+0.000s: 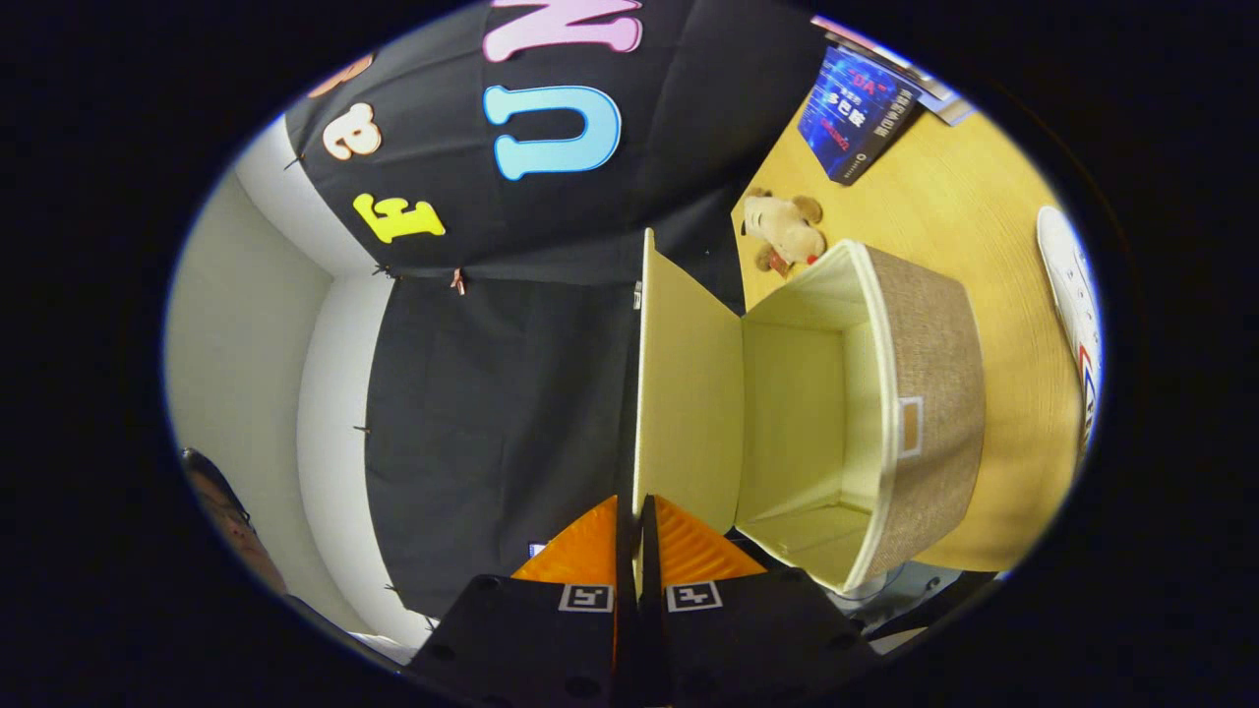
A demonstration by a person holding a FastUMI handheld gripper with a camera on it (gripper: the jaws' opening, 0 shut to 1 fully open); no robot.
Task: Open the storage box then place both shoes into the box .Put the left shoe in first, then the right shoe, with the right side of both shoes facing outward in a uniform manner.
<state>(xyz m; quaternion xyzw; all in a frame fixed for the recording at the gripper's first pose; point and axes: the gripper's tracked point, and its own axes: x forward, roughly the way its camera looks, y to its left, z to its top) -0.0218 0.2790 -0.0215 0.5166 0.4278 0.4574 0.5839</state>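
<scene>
The view is rolled on its side. The storage box (pixel 929 393), beige fabric outside and cream inside, stands on the wooden table (pixel 964 197) just ahead of my fingers. Its cream lid (pixel 689 393) is swung up and stands away from the opening. My gripper (pixel 637 511) is shut on the lid's free edge, which runs straight into the narrow gap between the fingers. The box's inside (pixel 797 413) shows bare walls and floor. A white shoe (pixel 1072 295) with red and blue trim lies on the table beyond the box, only partly visible.
A small plush dog (pixel 785 231) lies on the table beside the box's far corner. A blue book (pixel 858 113) sits farther along the table. The black booth wall (pixel 511 393) hangs behind the lid. A person (pixel 231 511) is off to the side.
</scene>
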